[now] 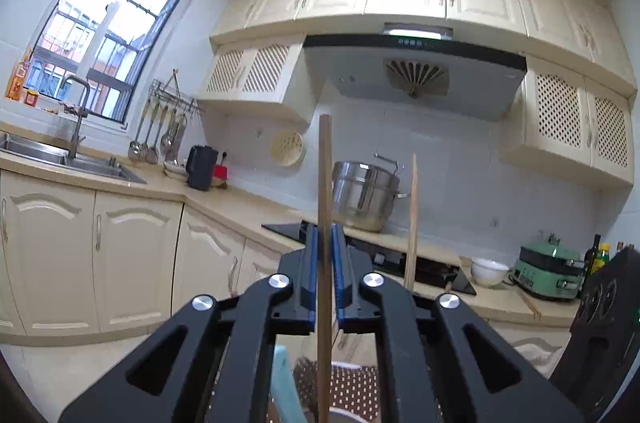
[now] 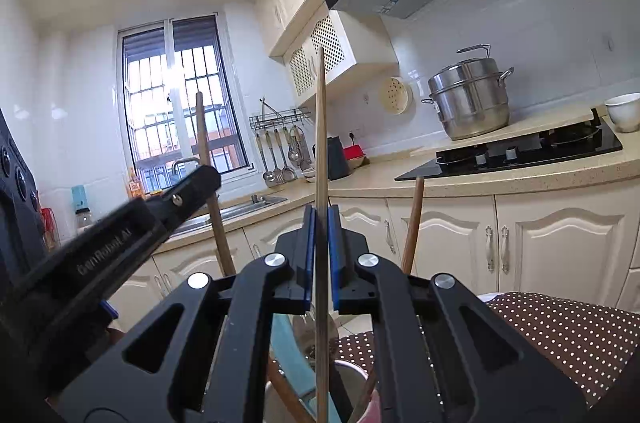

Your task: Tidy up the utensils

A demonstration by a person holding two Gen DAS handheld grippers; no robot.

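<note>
Cream kitchen cabinets fill the background. Each claw is clenched on one upright chopstick — left gripper on the darker chopstick, right gripper on the paler chopstick — above a cup (partly hidden) holding other utensils. Sorting looks unfinished.

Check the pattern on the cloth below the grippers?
Dark brown cloth with small white polka dots, clearest in the right wrist view.

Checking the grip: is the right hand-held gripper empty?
No, the right hand-held gripper is shut on a thin upright wooden chopstick.
</note>
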